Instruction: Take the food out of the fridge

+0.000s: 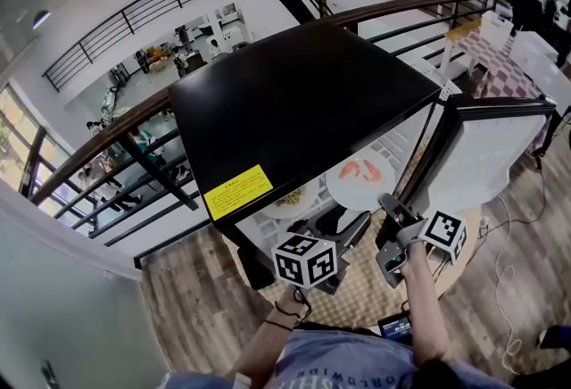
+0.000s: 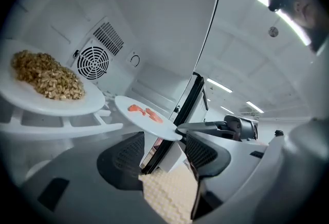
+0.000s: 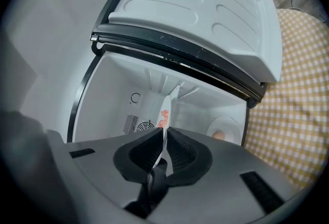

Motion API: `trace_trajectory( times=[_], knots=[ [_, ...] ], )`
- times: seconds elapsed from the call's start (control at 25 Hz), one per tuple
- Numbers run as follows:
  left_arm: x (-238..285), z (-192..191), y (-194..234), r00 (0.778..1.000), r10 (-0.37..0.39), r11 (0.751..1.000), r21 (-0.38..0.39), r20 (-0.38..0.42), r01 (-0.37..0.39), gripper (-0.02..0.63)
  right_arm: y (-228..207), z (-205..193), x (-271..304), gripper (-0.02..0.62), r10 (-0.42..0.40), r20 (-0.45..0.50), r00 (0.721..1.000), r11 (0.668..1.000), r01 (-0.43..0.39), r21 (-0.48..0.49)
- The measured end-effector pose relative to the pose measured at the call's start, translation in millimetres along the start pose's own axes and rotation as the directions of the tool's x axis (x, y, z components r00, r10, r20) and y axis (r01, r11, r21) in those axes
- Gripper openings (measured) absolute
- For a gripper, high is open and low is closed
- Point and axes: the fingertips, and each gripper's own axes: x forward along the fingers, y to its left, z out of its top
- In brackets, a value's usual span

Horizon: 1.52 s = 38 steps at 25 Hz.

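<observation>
A white plate with pink shrimp-like pieces (image 1: 360,179) sticks out of the open black fridge (image 1: 294,102). My right gripper (image 1: 390,204) is shut on its near rim. In the right gripper view the plate (image 3: 165,117) stands edge-on, pinched between the pads (image 3: 177,148). The left gripper view shows the same plate (image 2: 146,115) with the right gripper (image 2: 205,126) clamped on its edge. My left gripper (image 2: 164,148) is open and holds nothing, just below and in front of that plate. A second white plate, heaped with brown grains (image 2: 49,84), rests on the white rack at the left.
The fridge door (image 3: 205,7) hangs wide open beside my right gripper. A third plate with something orange (image 3: 223,130) sits inside the fridge. A fan grille (image 2: 93,62) is on the back wall. Checked yellow matting (image 3: 293,115) covers the floor.
</observation>
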Motion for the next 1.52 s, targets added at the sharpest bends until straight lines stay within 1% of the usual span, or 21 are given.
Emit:
trace_trajectory(
  times=[0.24,0.48,0.6,0.8,0.96,1.12,1.32,1.52],
  knots=[
    [0,6,8,0.999,0.031,0.999,-0.031,0.033,-0.030,0.249,0,-8,-13,0.034,0.006,-0.015,1.000,0.999,-0.007,-0.040],
    [-4,-5,-4,0.999,0.030,1.000,-0.008,0.022,-0.030,0.247,-2,-11,-28,0.034,0.008,-0.029,1.000,0.995,-0.011,-0.103],
    [-7,-15,-14,1.000,0.027,1.000,-0.001,0.010,-0.027,0.247,-7,-14,-40,0.035,0.015,-0.036,0.999,0.992,-0.020,-0.124],
    [-8,-35,-30,0.999,0.030,1.000,0.011,-0.017,-0.030,0.247,-23,-17,-62,0.037,0.002,-0.045,0.999,0.994,-0.007,-0.113],
    [-12,-46,-45,0.999,0.038,0.999,0.006,-0.021,-0.038,0.247,-29,-20,-79,0.038,0.012,-0.061,0.998,0.995,-0.018,-0.101],
    [-14,-59,-60,0.998,0.060,0.998,0.010,-0.025,-0.060,0.245,-34,-22,-97,0.038,0.010,-0.080,0.997,0.992,-0.020,-0.126],
    [-20,-81,-81,0.995,0.097,0.995,-0.015,-0.028,-0.097,0.245,-49,-25,-125,0.039,-0.018,-0.108,0.994,0.989,0.001,-0.150],
    [-28,-106,-103,0.990,0.135,0.990,-0.030,-0.031,-0.136,0.245,-64,-34,-154,0.040,-0.037,-0.137,0.990,0.991,0.018,-0.134]
  ],
)
